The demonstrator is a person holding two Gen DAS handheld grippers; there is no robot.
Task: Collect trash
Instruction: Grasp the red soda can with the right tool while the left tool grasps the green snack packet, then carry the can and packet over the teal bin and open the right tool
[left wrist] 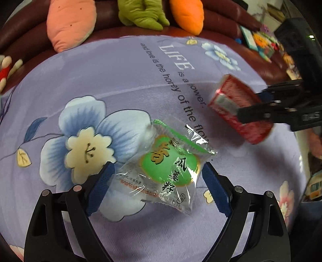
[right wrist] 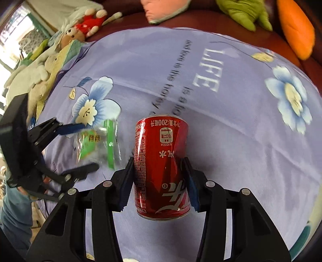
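Note:
A clear snack wrapper with a green label [left wrist: 171,165] lies on the lavender flowered cloth [left wrist: 120,80]. My left gripper [left wrist: 157,169] points down over it, open, with the wrapper lying between its blue pads and reaching close to both. A small red drink can [right wrist: 161,171], dented on one side, is clamped between the pads of my right gripper [right wrist: 159,159]. In the left wrist view the can [left wrist: 237,106] and the right gripper [left wrist: 249,104] appear blurred at the right. The right wrist view shows the left gripper [right wrist: 89,147] astride the wrapper [right wrist: 94,145] at the left.
The cloth covers a dark red sofa [left wrist: 221,24]. Pink [left wrist: 70,22], green [left wrist: 140,16] and orange [left wrist: 187,14] plush cushions line its back. Stuffed toys [right wrist: 86,22] lie beyond the cloth's left edge, colourful cards [left wrist: 259,42] beyond its right. A sleeve [right wrist: 16,211] shows at lower left.

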